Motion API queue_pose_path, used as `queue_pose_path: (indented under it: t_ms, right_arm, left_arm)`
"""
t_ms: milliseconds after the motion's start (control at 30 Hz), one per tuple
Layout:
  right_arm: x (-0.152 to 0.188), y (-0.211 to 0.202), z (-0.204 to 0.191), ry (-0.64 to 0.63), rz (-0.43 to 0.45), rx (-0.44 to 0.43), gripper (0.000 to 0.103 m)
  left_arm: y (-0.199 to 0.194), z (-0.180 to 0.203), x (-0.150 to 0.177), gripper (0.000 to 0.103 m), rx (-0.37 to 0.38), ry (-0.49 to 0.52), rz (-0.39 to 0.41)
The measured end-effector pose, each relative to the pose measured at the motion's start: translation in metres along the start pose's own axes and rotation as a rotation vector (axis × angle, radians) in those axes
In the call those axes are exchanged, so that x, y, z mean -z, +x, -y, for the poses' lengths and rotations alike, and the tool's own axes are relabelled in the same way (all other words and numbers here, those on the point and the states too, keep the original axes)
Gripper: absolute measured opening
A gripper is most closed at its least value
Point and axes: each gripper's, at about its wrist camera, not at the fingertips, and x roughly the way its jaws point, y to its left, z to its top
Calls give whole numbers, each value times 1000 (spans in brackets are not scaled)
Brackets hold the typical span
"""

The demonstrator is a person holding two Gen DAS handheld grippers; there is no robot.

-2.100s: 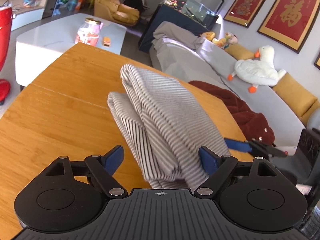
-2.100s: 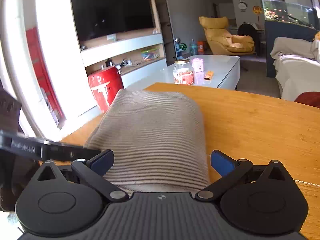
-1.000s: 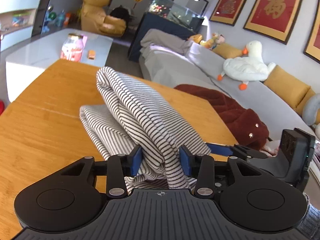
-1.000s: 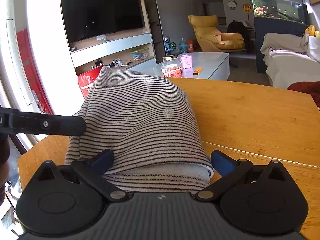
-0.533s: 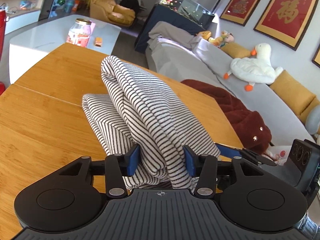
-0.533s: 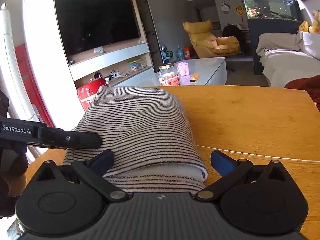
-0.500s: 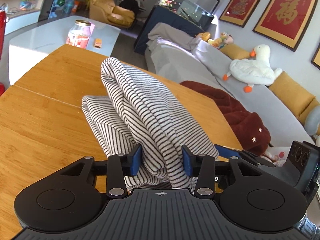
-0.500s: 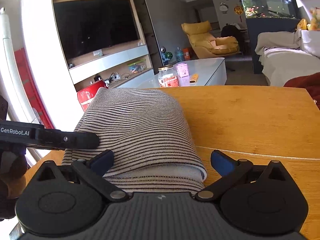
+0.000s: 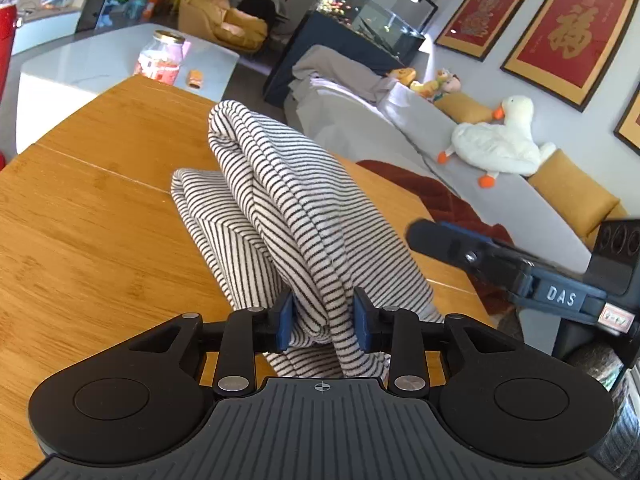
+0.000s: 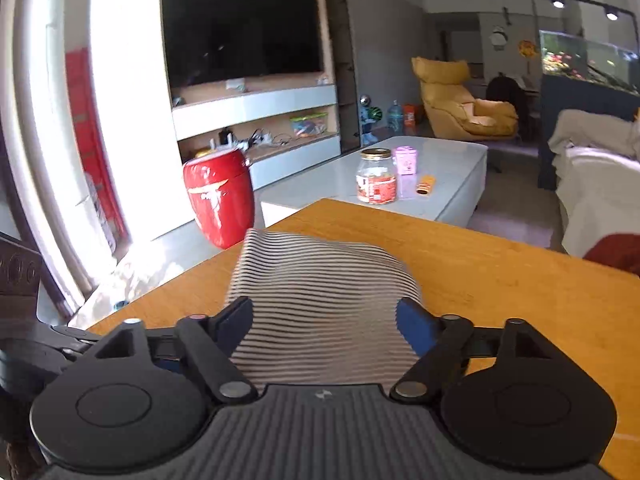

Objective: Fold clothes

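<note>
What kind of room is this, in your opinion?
Most likely a home living room: a grey sofa with a plush duck, a large television in a wall unit, a yellow armchair, and a fish tank behind. The striped garment lies on a wooden table.

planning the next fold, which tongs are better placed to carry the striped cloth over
Left. The left tongs are shut on the black-and-white striped knit garment. The right tongs are closing around the garment's edge, pads not yet pressing.
</note>
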Motion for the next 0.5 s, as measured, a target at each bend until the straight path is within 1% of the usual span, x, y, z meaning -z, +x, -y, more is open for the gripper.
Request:
queue_pose_path:
  t_ms: [33, 67, 100, 133, 167, 200, 267, 300, 333, 400, 467, 500]
  right_arm:
    - [-9, 8, -11, -40, -18, -9, 72]
    - [-18, 15, -23, -81, -35, -17, 72]
    - [-22, 22, -34, -128, -42, -20, 72]
    - [-24, 29, -47, -180, -54, -17, 72]
    - [-25, 37, -56, -223, -65, -4, 72]
    - [-25, 44, -63, -260, -75, 18, 72]
    - [-22, 57, -70, -307, -99, 67, 72]
    - [-21, 60, -68, -304, -105, 82, 72]
    - [-22, 59, -62, -276, -98, 76, 72]
    - [-29, 46, -37, -168, -65, 26, 77]
    - [-38, 30, -6, -41, -29, -23, 97]
    - [-41, 28, 7, -6, -31, -22, 100]
  left_arm:
    - [-1, 0, 0, 39, 6, 0, 6]
    - [-3, -1, 1, 45, 12, 0, 12]
    - [-6, -4, 2, 52, 16, -2, 18]
    - [-9, -6, 4, 56, 16, -5, 23]
    - [-11, -9, 5, 65, 19, -12, 27]
    - [-12, -12, 6, 76, 22, -23, 29]
    - [-15, -19, 8, 78, 30, -46, 34]
    - [-16, -23, 9, 78, 34, -57, 36]
    - [-17, -26, 10, 77, 38, -68, 38]
    - [-22, -28, 8, 76, 68, -73, 64]
    - [-30, -27, 2, 76, 102, -65, 99]
    - [-32, -26, -3, 77, 125, -69, 112]
